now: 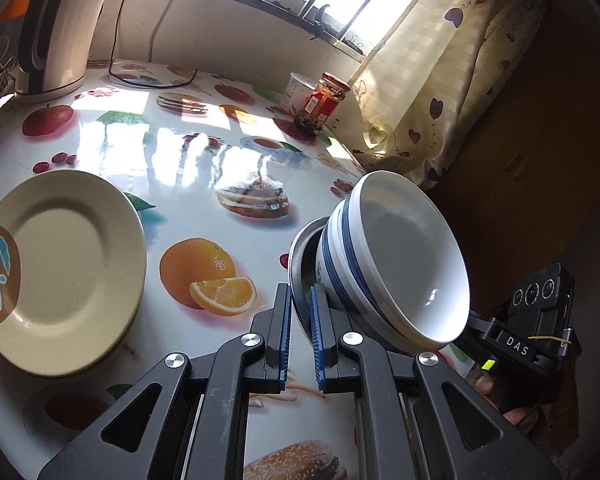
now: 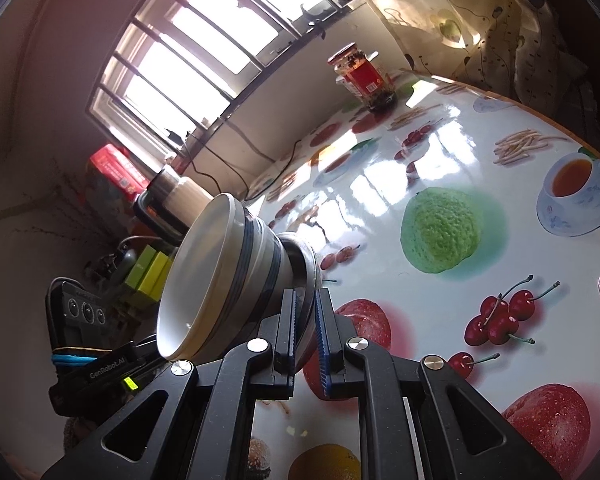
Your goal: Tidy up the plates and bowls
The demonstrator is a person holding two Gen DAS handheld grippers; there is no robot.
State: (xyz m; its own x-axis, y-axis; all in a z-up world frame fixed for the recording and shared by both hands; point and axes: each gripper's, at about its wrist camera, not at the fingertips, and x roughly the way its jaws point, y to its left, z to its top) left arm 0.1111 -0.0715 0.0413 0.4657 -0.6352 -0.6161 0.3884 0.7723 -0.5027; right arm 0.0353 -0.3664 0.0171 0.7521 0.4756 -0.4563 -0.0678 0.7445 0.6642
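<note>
Gripping metal dish (image 1: 300, 268) rim, both tongs angled downward.

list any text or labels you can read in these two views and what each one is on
"DAS": white letters on the black body of the right gripper, seen from the left wrist view.
"GenRoboLAI", roughly; the last letters are unclear: on the black body of the left gripper, seen from the right wrist view.
Red label on the jar: print too small to read.
Red box by the window: print blurred, unreadable.
White tub: unreadable.
</note>
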